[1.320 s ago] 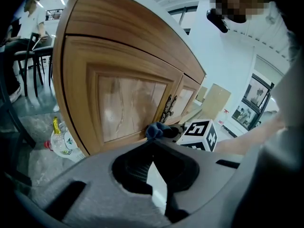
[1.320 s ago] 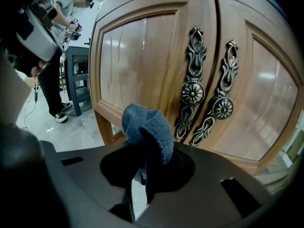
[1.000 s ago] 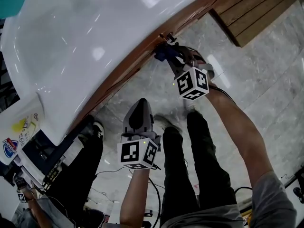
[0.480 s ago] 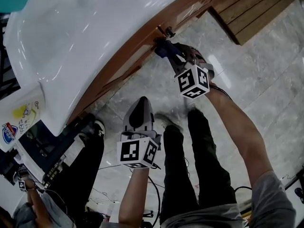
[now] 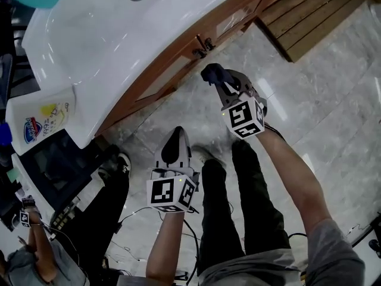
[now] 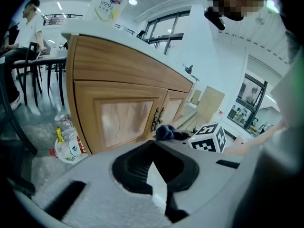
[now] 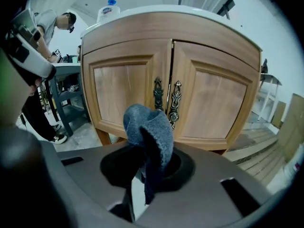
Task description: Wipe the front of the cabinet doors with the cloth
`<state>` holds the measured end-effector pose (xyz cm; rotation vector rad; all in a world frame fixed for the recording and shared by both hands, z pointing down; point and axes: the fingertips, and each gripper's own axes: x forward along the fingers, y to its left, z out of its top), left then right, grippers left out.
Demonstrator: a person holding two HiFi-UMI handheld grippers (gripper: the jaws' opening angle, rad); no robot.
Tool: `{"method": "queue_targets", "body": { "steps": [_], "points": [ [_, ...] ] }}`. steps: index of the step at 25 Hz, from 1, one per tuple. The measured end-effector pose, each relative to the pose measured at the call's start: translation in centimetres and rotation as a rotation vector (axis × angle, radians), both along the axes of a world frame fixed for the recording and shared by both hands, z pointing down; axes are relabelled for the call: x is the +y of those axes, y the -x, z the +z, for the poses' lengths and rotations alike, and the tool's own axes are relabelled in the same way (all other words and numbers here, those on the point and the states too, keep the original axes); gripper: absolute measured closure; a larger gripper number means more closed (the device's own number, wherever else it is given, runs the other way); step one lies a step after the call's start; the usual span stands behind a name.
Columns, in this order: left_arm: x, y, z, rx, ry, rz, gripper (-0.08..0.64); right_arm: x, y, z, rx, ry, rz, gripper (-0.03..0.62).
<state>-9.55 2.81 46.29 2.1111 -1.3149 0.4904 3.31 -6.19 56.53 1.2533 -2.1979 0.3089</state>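
Two wooden cabinet doors (image 7: 124, 87) with ornate metal handles (image 7: 166, 98) face me under a white sink top (image 5: 107, 46). My right gripper (image 7: 141, 171) is shut on a dark blue cloth (image 7: 148, 126), which bunches up above the jaws. The cloth (image 5: 213, 74) hangs in the air a short way off the doors (image 5: 178, 64), not touching them. In the head view the right gripper (image 5: 221, 82) points at the handles (image 5: 202, 43). My left gripper (image 5: 173, 151) hangs lower, over the floor, its jaws shut on nothing. In the left gripper view (image 6: 153, 179) the left door (image 6: 124, 122) and the cloth (image 6: 165, 132) show.
A white detergent bottle (image 5: 43, 121) lies on the sink top's left end. Wooden slats (image 5: 312, 14) lie on the marble floor at the right. Plastic litter (image 6: 67, 145) sits by the cabinet's left corner. Another person (image 5: 30, 249) and cables (image 5: 128, 219) are at the lower left.
My right gripper has drawn back with the cloth from the door handles towards me. The head view has shifted, showing more of the doors. The left gripper has barely moved.
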Motion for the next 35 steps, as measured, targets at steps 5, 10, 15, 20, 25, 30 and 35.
{"method": "queue_targets", "body": {
  "steps": [5, 10, 15, 20, 25, 30, 35],
  "points": [
    [0.2, 1.0, -3.4, -0.001, -0.030, -0.017, 0.552, 1.8, 0.6, -4.3, -0.049, -0.003, 0.028, 0.534],
    [0.3, 1.2, -7.7, 0.003, -0.066, -0.014, 0.552, 3.3, 1.5, -9.2, -0.099, -0.008, 0.044, 0.534],
    [0.6, 1.0, -12.3, 0.020, -0.102, -0.008, 0.552, 4.7, 2.5, -15.2, -0.157, -0.014, 0.076, 0.534],
    [1.7, 1.7, -16.5, 0.040, -0.129, -0.027, 0.552, 5.7, 3.5, -21.9, -0.188, -0.059, 0.087, 0.534],
    [2.5, 3.1, -20.6, 0.057, -0.143, -0.061, 0.552, 6.6, 4.1, -27.7, -0.215, -0.099, 0.098, 0.534],
    [3.0, 3.6, -25.5, 0.082, -0.182, -0.086, 0.552, 8.1, 5.0, -33.1, -0.255, -0.131, 0.084, 0.534],
    [3.1, 3.4, -30.4, 0.099, -0.240, -0.084, 0.552, 9.4, 5.7, -38.1, -0.274, -0.177, 0.061, 0.534]
  ]
}}
